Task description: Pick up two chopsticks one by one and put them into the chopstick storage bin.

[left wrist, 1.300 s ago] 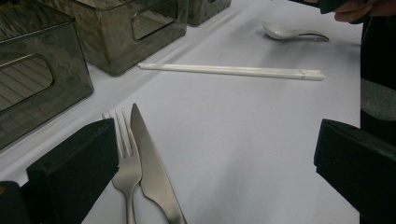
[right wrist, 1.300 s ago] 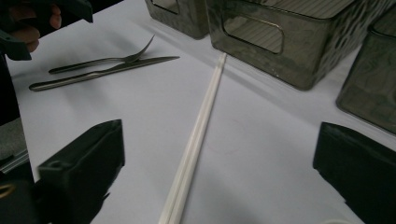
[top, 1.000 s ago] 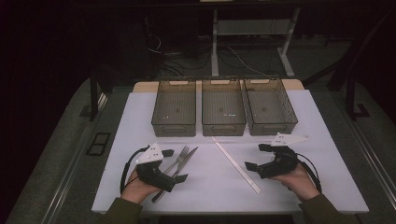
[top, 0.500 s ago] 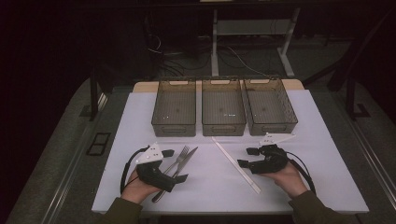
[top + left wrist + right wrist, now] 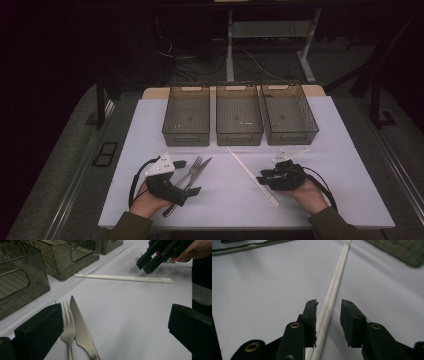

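Since 1.0 s ago, the right tool (image 5: 328, 307) has slid leftward across the white worktop (image 5: 350, 150) until its jaws straddle the pair of long white plastic chopsticks (image 5: 252, 176), parted narrowly with the sticks in the gap and not yet pinched. These 2 chopsticks lie side by side and touching, slanting from just in front of the middle bin down towards the person's right hand (image 5: 310, 192). They look light, stiff and smooth, likely to slip or roll apart, so I would take hold across both at once near the closer end, where the jaws now sit. Left of them lie 1 steel fork (image 5: 67, 326) and 1 steel knife (image 5: 81, 332), touching, with the left tool (image 5: 113, 327) spread wide over them, gripping nothing. Beyond stand 3 smoky translucent rectangular plastic bins (image 5: 240, 115) in a row, seemingly empty.
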`<state>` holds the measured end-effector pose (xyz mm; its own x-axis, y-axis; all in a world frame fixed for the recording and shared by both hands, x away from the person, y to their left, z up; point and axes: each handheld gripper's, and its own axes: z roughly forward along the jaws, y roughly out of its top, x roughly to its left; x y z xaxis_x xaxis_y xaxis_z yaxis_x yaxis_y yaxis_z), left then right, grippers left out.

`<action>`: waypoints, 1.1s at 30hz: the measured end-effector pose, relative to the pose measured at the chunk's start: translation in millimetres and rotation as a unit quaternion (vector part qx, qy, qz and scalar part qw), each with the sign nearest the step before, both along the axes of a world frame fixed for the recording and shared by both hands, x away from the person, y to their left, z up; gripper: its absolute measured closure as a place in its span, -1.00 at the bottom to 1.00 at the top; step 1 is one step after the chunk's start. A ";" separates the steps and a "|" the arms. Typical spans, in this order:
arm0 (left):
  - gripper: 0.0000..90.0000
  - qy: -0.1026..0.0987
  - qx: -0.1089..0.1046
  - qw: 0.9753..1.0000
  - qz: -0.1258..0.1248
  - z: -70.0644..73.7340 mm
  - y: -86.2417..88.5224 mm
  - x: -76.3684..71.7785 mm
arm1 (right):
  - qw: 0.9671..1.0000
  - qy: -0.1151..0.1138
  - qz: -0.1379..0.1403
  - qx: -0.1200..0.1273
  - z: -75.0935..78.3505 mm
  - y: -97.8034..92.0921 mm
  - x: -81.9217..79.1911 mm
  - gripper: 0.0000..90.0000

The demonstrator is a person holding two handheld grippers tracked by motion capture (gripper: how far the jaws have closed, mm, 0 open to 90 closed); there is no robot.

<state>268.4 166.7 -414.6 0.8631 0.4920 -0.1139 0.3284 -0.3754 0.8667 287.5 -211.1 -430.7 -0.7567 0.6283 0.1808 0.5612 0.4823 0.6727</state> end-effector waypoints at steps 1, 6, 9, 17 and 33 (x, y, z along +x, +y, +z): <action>-1.00 0.000 0.000 1.000 0.000 0.0 0.0 0.0 | 1.000 0.003 0.001 -0.003 -0.5 0.3 -1.0 0.53; -1.00 0.000 0.000 1.000 0.000 0.1 0.3 0.0 | 1.000 0.010 0.006 -0.022 -3.8 2.2 -4.1 0.63; -1.00 0.000 0.000 1.000 -0.001 0.1 0.2 -0.1 | 0.999 0.013 0.007 -0.029 -5.3 2.3 -4.6 0.69; -1.00 0.000 -0.001 1.000 -0.001 0.1 0.3 -0.1 | 0.999 0.019 0.008 -0.041 -7.0 2.9 -5.4 0.76; -1.00 -0.001 -0.002 1.000 0.000 0.8 1.4 0.0 | 0.997 0.001 -0.007 -0.074 -8.5 0.6 -4.0 0.77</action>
